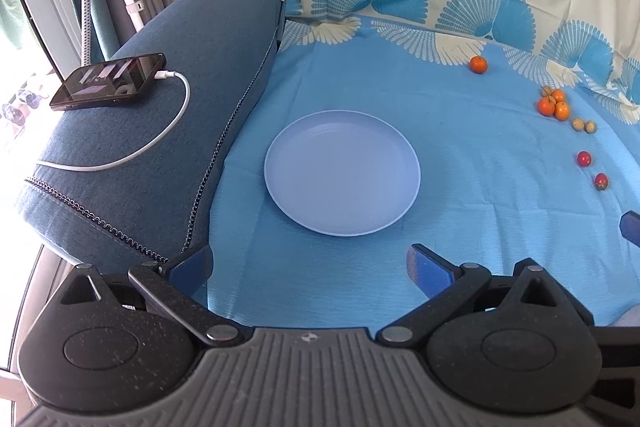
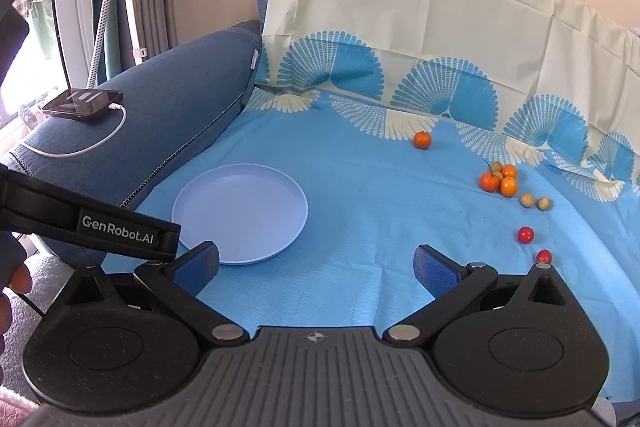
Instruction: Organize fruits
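A pale blue plate (image 1: pixel 342 173) (image 2: pixel 240 213) lies bare on the blue cloth (image 1: pixel 480 211) (image 2: pixel 360 227). Fruits are scattered to its right. A lone orange fruit (image 1: pixel 478 64) (image 2: pixel 422 140) sits near the back. A cluster of orange fruits (image 1: pixel 554 103) (image 2: pixel 500 181), two small tan fruits (image 1: pixel 583 125) (image 2: pixel 535 202) and two red fruits (image 1: pixel 584 158) (image 2: pixel 525 234) run toward the front. My left gripper (image 1: pixel 310 267) hovers open just in front of the plate, nothing between its fingers. My right gripper (image 2: pixel 316 265) is open too, near the plate's front right.
A blue sofa armrest (image 1: pixel 160 131) (image 2: pixel 172 99) stands left of the cloth, with a phone (image 1: pixel 108 81) (image 2: pixel 83 105) on a white charging cable. The cloth climbs the sofa back behind. A strap and a person's hand (image 2: pixel 16 283) show at the left.
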`<state>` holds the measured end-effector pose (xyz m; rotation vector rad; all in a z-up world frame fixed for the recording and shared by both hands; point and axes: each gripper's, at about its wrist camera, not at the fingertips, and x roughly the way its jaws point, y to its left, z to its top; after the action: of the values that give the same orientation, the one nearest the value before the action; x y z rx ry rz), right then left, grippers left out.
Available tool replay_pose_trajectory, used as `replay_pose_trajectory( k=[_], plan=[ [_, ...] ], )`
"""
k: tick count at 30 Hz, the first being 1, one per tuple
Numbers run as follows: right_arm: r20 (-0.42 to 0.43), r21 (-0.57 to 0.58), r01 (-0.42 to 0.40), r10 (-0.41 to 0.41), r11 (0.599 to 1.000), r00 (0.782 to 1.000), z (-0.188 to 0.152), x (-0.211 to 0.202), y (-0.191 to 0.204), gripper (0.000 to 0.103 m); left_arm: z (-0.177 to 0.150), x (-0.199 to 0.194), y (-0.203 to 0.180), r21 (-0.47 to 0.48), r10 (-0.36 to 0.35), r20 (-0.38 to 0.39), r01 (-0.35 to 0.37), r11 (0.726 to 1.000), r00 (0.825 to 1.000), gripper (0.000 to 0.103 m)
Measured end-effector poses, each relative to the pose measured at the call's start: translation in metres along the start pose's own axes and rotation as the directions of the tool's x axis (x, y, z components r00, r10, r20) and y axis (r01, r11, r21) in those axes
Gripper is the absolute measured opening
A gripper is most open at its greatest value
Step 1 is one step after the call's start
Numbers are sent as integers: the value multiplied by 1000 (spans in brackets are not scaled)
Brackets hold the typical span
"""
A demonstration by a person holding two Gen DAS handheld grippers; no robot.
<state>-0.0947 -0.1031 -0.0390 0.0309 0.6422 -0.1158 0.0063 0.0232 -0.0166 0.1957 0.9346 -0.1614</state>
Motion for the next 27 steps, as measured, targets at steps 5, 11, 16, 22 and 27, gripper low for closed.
replay_pose_trajectory(
  k=[5, 11, 16, 22, 27],
  plan=[
    [-2, -9, 3, -3, 1000, 1000, 2, 1, 0, 103, 1, 0, -1, 4, 9, 6, -9, 1000, 1000, 103],
    [-11, -7, -15, 15, 1000, 1000, 3, 1, -3, 103, 1, -1, -1, 2, 15, 4, -15, 1000, 1000, 103],
    [-18, -4, -25, 25, 1000, 1000, 2, 4, -3, 103, 2, -1, -2, 6, 18, 4, -18, 1000, 1000, 103],
    [-18, 2, -36, 36, 999, 999, 0, 8, -5, 103, 5, -2, -8, 23, 27, 5, -27, 999, 1000, 103],
    [-32, 56, -14, 16, 998, 999, -2, 13, -27, 103, 15, 1, -29, 57, -8, 7, 8, 998, 1000, 103]
  ],
)
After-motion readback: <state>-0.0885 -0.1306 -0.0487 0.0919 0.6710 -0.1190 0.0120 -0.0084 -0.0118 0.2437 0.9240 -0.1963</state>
